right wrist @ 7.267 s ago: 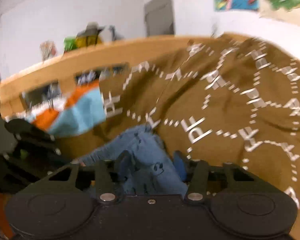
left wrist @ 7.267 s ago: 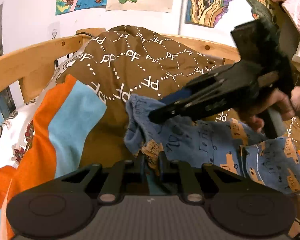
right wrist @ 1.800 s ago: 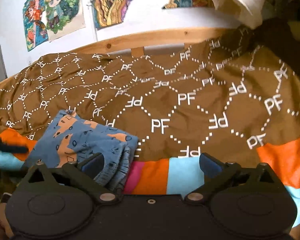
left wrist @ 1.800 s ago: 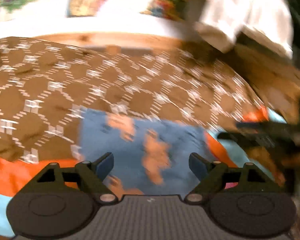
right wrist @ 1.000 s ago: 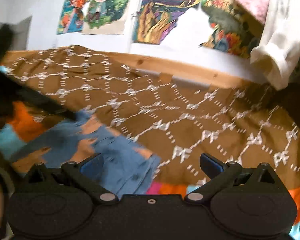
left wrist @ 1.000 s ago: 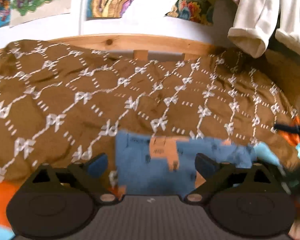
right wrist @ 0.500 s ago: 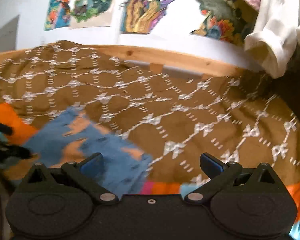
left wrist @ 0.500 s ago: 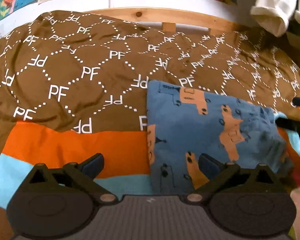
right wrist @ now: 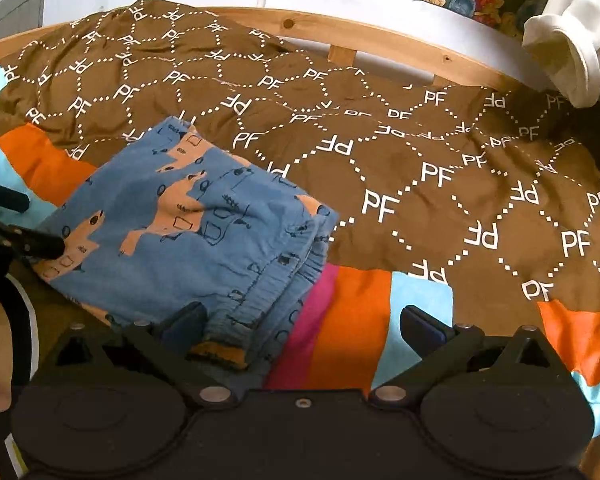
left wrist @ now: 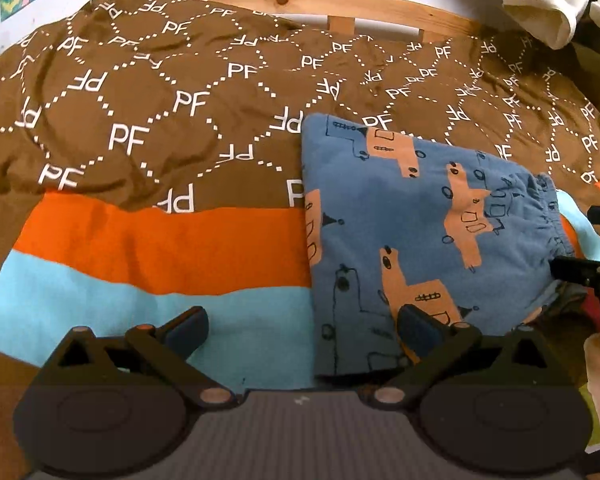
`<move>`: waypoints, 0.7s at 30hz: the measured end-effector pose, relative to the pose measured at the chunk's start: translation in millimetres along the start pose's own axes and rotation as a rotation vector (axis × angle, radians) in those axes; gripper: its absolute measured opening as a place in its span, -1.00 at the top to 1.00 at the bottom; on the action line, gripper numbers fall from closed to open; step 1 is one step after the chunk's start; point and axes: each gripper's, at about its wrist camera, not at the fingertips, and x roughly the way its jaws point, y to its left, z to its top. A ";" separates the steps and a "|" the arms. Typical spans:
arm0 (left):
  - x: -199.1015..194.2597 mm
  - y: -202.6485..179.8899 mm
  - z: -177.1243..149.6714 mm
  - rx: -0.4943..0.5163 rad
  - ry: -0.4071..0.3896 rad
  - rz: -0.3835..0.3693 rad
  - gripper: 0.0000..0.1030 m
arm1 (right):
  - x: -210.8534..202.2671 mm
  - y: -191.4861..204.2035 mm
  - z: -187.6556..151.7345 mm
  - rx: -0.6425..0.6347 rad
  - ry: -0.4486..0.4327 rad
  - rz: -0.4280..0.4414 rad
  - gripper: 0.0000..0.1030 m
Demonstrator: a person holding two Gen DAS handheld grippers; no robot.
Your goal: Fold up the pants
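Your left tongs [left wrist: 302, 326] gape wide and empty over the brown PF-printed, orange and light-blue striped bedspread [left wrist: 140, 128]. The folded blue cotton pants with orange vehicle prints [left wrist: 412, 224] lie flat on it. Your right tongs [right wrist: 302, 326] also stand wide apart, empty.

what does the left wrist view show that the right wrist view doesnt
Only the left wrist view shows the long plain side edge of the folded pants and the wide orange and light blue stripes to their left.

Only the right wrist view shows the stacked waistband layers at the near corner, a pink stripe beside them, and a grey door on the far wall.

Both show the pants lying folded on the brown PF blanket, the wooden bed rail, a hanging white garment, and open, empty fingers.
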 end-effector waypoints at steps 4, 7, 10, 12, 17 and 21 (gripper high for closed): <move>-1.5 1.0 -2.6 -0.002 -0.002 -0.005 -0.99 | 0.2 1.6 -0.9 -0.027 0.001 -0.003 -0.99; -1.9 2.1 -3.7 -0.007 -0.003 -0.008 -0.99 | 0.0 4.4 -0.5 -0.056 -0.005 -0.008 -0.98; -2.3 2.0 -6.0 -0.013 -0.005 -0.008 -0.99 | 1.7 5.3 -1.1 -0.070 0.000 -0.004 -0.99; -2.6 2.1 -7.3 -0.013 -0.007 -0.009 -0.99 | 3.6 5.6 -2.1 -0.079 0.010 0.004 -0.98; -4.8 4.0 -7.3 -0.018 0.007 -0.021 -0.99 | 0.9 0.3 1.5 -0.146 0.025 0.062 -0.99; -10.1 9.7 -5.5 -0.037 0.030 -0.053 -1.00 | 5.2 -13.2 0.5 -0.190 0.126 0.165 -0.99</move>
